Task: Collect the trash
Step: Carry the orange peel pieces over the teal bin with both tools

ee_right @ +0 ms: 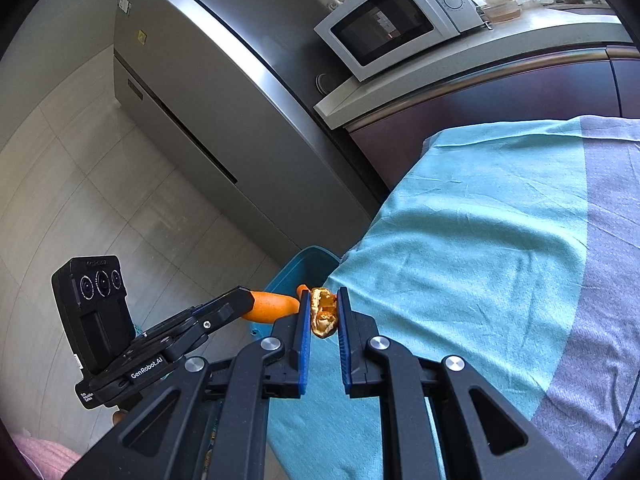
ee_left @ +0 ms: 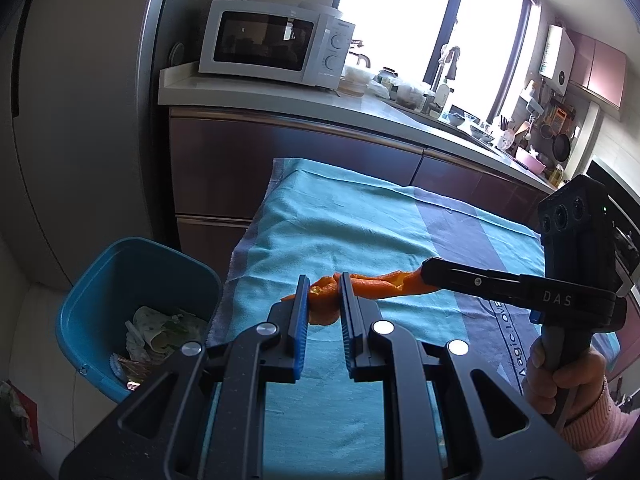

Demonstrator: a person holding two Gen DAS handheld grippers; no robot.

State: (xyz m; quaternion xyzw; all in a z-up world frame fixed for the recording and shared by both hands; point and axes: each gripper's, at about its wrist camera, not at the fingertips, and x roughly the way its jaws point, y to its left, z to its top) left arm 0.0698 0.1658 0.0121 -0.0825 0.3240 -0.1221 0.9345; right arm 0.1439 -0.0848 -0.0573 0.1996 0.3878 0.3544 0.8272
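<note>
Stretching between the two grippers, a strip of orange peel (ee_left: 372, 284) hangs just above the blue-and-grey cloth (ee_left: 360, 220) in the left wrist view. The left gripper (ee_left: 324, 296) is clenched on the peel's near end, which bulges between its blue pads. The right gripper (ee_left: 430, 274) comes in from the right, held by a hand (ee_left: 560, 376) in a pink sleeve, and its tips pinch the peel's far end. A blue bin (ee_left: 100, 280) with crumpled scraps inside stands on the floor left of the cloth, beside the peel's near end but lower.

From the right wrist view, the right gripper (ee_right: 325, 310) grips a folded, pale-fleshed end of the peel (ee_right: 323, 314) between its pads. The orange strip runs leftward to the left gripper (ee_right: 244, 300), whose tips are closed on it. Behind the peel, the bin's rim (ee_right: 308, 256) shows at the cloth's (ee_right: 480, 220) edge.
</note>
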